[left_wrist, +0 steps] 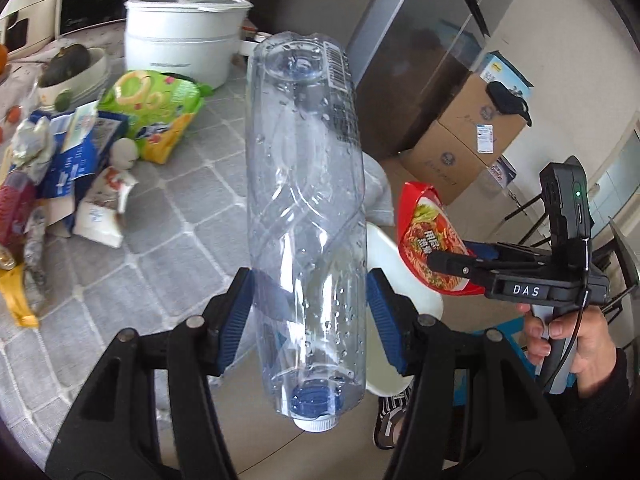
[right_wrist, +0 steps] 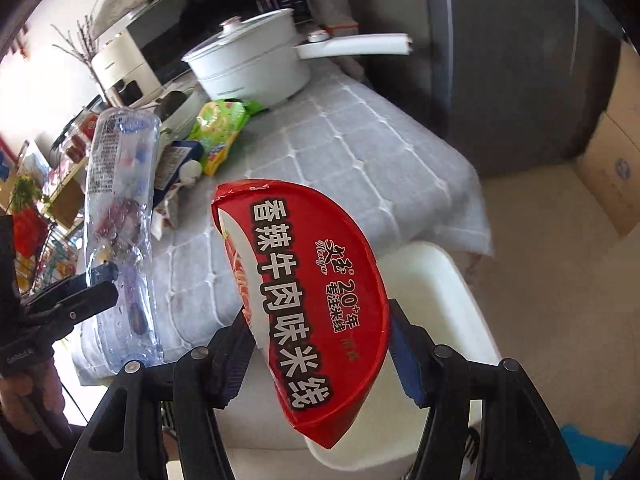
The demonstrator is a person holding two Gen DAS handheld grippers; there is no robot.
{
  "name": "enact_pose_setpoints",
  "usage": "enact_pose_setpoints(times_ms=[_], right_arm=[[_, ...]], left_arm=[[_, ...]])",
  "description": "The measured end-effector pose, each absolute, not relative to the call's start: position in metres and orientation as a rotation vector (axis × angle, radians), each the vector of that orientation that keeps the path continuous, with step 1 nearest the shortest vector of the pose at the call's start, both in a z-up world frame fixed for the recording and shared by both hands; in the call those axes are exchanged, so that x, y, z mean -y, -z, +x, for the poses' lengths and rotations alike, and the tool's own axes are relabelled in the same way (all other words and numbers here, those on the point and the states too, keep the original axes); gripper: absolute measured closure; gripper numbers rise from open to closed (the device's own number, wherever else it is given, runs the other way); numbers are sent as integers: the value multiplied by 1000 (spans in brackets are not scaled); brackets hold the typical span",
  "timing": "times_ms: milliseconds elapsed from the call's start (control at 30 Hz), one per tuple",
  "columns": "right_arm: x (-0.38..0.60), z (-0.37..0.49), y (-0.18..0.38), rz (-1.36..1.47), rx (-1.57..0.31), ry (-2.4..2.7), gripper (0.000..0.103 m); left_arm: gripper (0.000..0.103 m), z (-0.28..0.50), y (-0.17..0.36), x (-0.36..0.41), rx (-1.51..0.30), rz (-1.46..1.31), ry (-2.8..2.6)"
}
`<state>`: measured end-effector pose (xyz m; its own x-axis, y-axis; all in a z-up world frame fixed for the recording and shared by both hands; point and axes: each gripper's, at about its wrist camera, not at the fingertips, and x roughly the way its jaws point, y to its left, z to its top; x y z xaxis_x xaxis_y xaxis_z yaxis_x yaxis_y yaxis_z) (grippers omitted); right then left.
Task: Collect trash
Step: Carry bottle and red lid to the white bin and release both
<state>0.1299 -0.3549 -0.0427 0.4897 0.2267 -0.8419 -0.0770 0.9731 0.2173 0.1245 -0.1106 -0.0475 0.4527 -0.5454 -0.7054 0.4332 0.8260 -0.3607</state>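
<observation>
The left gripper (left_wrist: 310, 312) is squeezing a slick wet bottle (left_wrist: 306, 200), the right gripper (right_wrist: 320, 350) is pinching a folded noodle lid (right_wrist: 312, 304), and either may be slipping free

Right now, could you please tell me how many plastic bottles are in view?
1: the clear plastic bottle gripped in the left tongs, cap toward the camera. Others may be hidden in the trash pile.

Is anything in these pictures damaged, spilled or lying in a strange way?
Yes. The clear plastic bottle in the left gripper is held cap toward the camera, droplets inside. The red noodle lid in the right gripper is folded in half. Wrappers lie in a heap on the grey tablecloth. No spill shows.
</observation>
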Motion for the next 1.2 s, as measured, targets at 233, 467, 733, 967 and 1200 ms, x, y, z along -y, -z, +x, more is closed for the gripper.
enact_pose_setpoints(times_ms=[233,467,733,967,1200], right_arm=[[414,109,62,194,-1109,-76,39],[438,102,75,205,-1164,-29,38],[445,97,81,216,-1193,0,37],[437,102,90,207,-1223,7,35],[421,116,104,180,-1278,12,34]], left_arm=[[43,126,90,185,-910,-68,669],[43,133,119,217,-936,-16,647],[27,128,115,222,-943,77,601],[14,117,97,189,-931,131,514],[5,111,88,168,-932,174,444]])
